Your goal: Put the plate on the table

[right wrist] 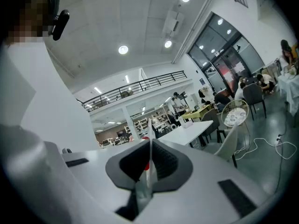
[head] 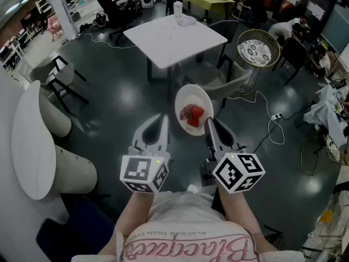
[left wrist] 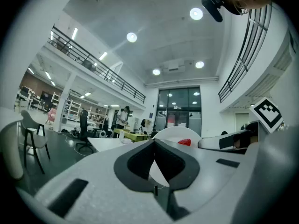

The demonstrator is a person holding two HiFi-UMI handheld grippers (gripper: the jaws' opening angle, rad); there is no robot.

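Crockery of this kind, a white round plate [head: 191,98] carrying a lump of red food [head: 192,115], is likely stiff, smooth and breakable, and fairly heavy for something pinched at one point. The glazed rim may slip, and the load will slide if the plate tips, so it should be kept level. The edge nearest the person looks like the sensible place to hold it, and that is where it is held. The right hand-held gripper [head: 209,125] has its jaws closed tight on that near right rim; its own view shows the thin white edge running up between the dark pads. The plate hangs in the air in front of the person, above the dark floor [head: 125,97], on nothing else. Just beside it, the left hand-held gripper [head: 162,123] has its jaw tips pressed together with nothing between them, and appears not to touch the plate. Farther off, well apart from the plate, stands the white square counter [head: 174,37], mostly bare, with a cup and a pale bundle at its far edge.
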